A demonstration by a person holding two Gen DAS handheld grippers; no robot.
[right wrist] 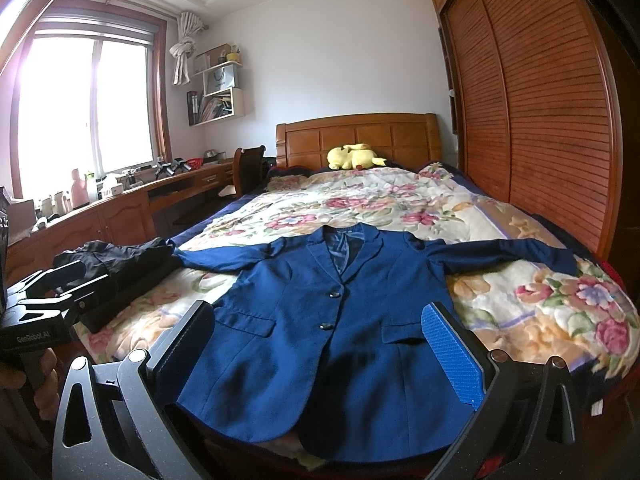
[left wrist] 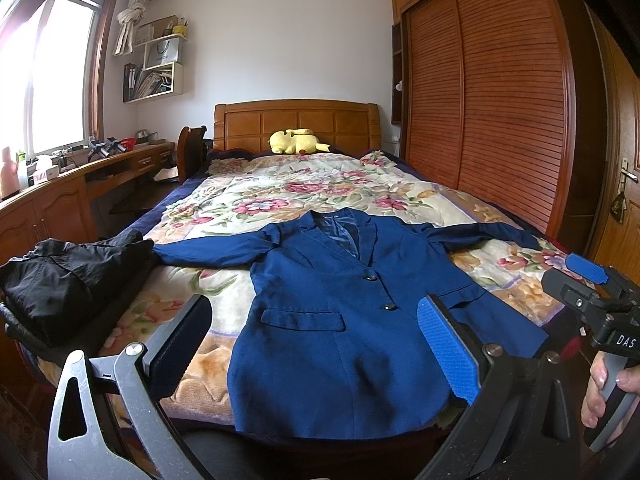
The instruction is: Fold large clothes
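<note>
Nearest, left gripper (left wrist: 316, 356) and right gripper (right wrist: 320, 354): jaws spread wide, holding nothing, hovering above the hem of the navy-blue buttoned wool blazer (left wrist: 340, 320). Blazer: flat, face-up, sleeves outstretched, on the floral-patterned quilted bedspread (left wrist: 280, 192). Crumpled black garment (left wrist: 68, 276): touching the blazer's left cuff. Risk: the grip snagging the bedspread beneath, dragging both.
</note>
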